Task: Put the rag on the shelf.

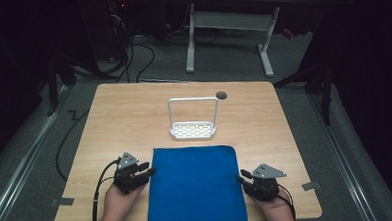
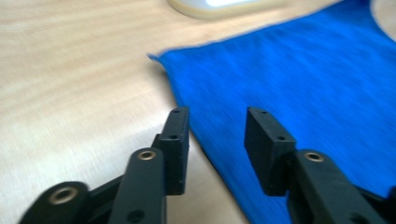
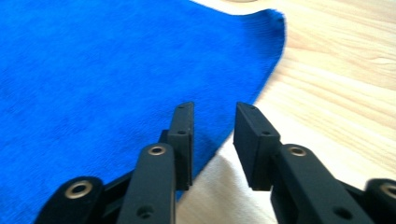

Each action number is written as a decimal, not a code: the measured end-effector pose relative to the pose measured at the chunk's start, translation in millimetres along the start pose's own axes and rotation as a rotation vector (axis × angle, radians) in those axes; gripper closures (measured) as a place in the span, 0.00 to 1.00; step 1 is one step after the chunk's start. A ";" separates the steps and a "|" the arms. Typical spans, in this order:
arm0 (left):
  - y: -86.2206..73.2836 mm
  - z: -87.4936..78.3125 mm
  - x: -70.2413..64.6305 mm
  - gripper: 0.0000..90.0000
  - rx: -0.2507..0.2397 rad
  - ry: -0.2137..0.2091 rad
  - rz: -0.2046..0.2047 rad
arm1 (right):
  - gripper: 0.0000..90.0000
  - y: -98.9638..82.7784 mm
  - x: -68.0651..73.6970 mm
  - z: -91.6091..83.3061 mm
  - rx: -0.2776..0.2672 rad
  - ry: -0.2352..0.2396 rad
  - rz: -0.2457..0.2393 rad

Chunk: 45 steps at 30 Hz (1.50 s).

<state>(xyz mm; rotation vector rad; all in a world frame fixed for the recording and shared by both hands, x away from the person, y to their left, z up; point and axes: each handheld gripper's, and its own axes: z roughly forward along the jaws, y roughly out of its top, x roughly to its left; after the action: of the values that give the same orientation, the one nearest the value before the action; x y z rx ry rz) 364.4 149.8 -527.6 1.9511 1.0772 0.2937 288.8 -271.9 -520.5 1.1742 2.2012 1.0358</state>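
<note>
Dark room all around, cables on the floor, and the wooden worktop (image 1: pixel 134 118) is carrying a blue cloth (image 1: pixel 195 188) lying flat at the near edge, its front hanging a bit over. Left gripper (image 1: pixel 149 171) and right gripper (image 1: pixel 240 176) are sitting at its two side edges, jaws apart, nothing clamped. Risk I'm seeing: the jaws are straddling the hem, so closing could be pinching only fuzz or missing, and uneven pulls could be dragging it off the edge or shoving it into the white rack (image 1: pixel 193 129) just behind.

cloth (image 1: pixel 195 188): solid blue | rack (image 1: pixel 193 130): white, perforated base | table (image 1: pixel 124 118): light wood grain | claws: black
</note>
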 end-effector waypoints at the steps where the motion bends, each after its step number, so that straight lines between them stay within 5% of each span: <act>1: 4.0 6.2 2.1 0.63 -0.002 0.018 0.001 | 0.76 -0.1 -0.6 -0.2 -0.003 -0.001 -0.003; 8: 25.2 32.2 15.3 0.60 -0.003 0.054 -0.029 | 0.78 -0.9 0.0 -2.0 -0.008 -0.011 -0.004; 16: 31.9 49.0 18.4 0.62 0.017 0.058 -0.037 | 0.80 -0.8 -0.8 -2.0 -0.008 -0.019 0.010; 20: 32.1 49.9 17.8 0.76 0.023 0.054 -0.029 | 0.77 2.2 -2.2 -1.2 -0.025 -0.014 0.041; 24: 32.3 51.0 19.0 0.94 0.033 0.024 -0.041 | 0.67 19.2 -9.0 11.1 -0.005 -0.031 0.063; 32: 31.6 49.9 18.9 0.97 0.039 0.017 -0.032 | 0.61 50.3 -28.7 57.6 0.028 -0.100 0.087; 38: 30.6 48.1 18.9 0.97 0.036 0.010 -0.027 | 0.76 61.8 -34.9 81.5 0.078 -0.118 0.117; 41: 30.0 47.0 18.3 0.98 0.023 0.009 -0.021 | 0.86 60.9 -33.3 81.2 0.067 -0.124 0.098; 42: 29.1 44.9 18.3 0.98 0.006 0.001 -0.025 | 0.96 58.5 -31.9 79.9 0.047 -0.109 0.093; 45: 27.0 41.2 18.2 0.98 -0.031 -0.004 -0.024 | 0.98 55.5 -29.1 77.0 0.027 -0.104 0.082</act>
<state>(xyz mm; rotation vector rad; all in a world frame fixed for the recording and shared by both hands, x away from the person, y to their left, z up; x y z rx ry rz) 413.9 133.4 -534.6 1.9091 1.0863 0.2914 384.1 -244.8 -524.4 1.3102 2.1089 0.9576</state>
